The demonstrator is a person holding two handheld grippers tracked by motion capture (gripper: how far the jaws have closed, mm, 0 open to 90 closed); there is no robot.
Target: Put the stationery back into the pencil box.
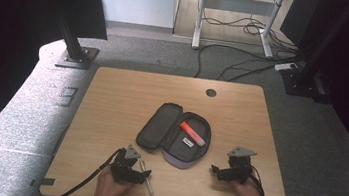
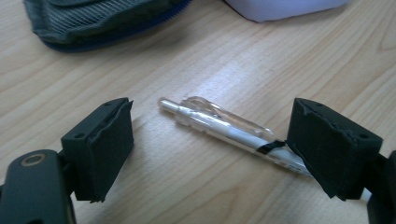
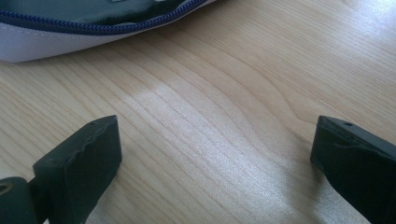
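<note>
Pen: a clear-and-white click pen [image 2: 219,128] lies flat on the counter [image 1: 117,96], near its front edge, between the jaws of the left tongs [image 1: 147,174]; in the left gripper view one end runs under the jaw on that picture's right, whether touching I cannot tell.
Left tongs: jaws spread wide, either side of the pen, not pressing on it; a hand [image 1: 109,191] holds them from the front edge.
Right tongs: the right tongs [image 1: 214,170] stand wide apart over bare wood, holding nothing, just beside the pouch's near right end.
Pouch: an open dark zip case [image 1: 174,134] lies mid-counter, lid flap folded out to the left, well clear of the pen's length but close beyond its far tip.
Inside pouch: an orange-red stick [image 1: 192,133] and a small white label [image 1: 188,141].
In the way: nothing lies between pen and pouch.
Surroundings: a cable hole [image 1: 211,92] sits at the counter's far edge.
</note>
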